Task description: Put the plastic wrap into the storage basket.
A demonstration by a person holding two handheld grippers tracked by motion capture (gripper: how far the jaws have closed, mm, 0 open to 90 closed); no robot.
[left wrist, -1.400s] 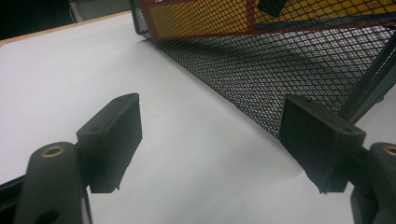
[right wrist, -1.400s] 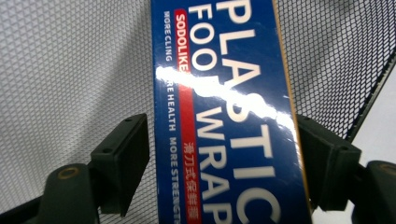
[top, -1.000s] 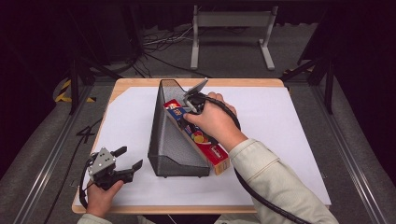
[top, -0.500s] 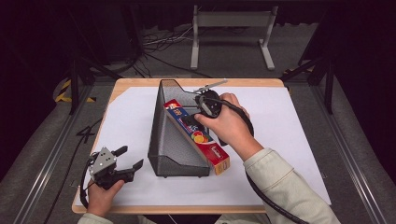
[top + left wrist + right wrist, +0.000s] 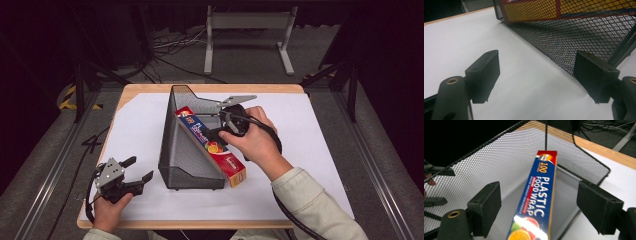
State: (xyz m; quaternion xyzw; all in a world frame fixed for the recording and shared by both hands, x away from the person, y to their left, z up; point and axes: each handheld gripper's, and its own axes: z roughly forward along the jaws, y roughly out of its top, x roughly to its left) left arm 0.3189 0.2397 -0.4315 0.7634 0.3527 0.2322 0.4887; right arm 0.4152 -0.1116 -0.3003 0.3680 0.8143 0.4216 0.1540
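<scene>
A black mesh file holder [image 5: 185, 150] lies on the white sheet, its tall end toward the person. Inside it a blue and red plastic food wrap box [image 5: 227, 162] leans against the slanted mesh wall. My right gripper [image 5: 215, 131], held in the person's right hand, hovers over the middle of the box. In the right gripper view it [image 5: 539, 195] is open, its jaws wide on either side of the box [image 5: 539, 192] without touching it. My left gripper [image 5: 141, 168] rests open at the near left corner; its view [image 5: 536, 75] faces the holder's mesh side [image 5: 574, 35].
A white sheet [image 5: 310, 150] covers most of the wooden table [image 5: 210, 88]. Beyond the far edge stand a metal frame [image 5: 247, 30] and loose cables on a dark floor. Dark rails run along both sides of the table.
The right hand has turned and shifted slightly right and nearer, so its gripper now sits over the box's middle. Box, holder and left gripper have stayed put.
</scene>
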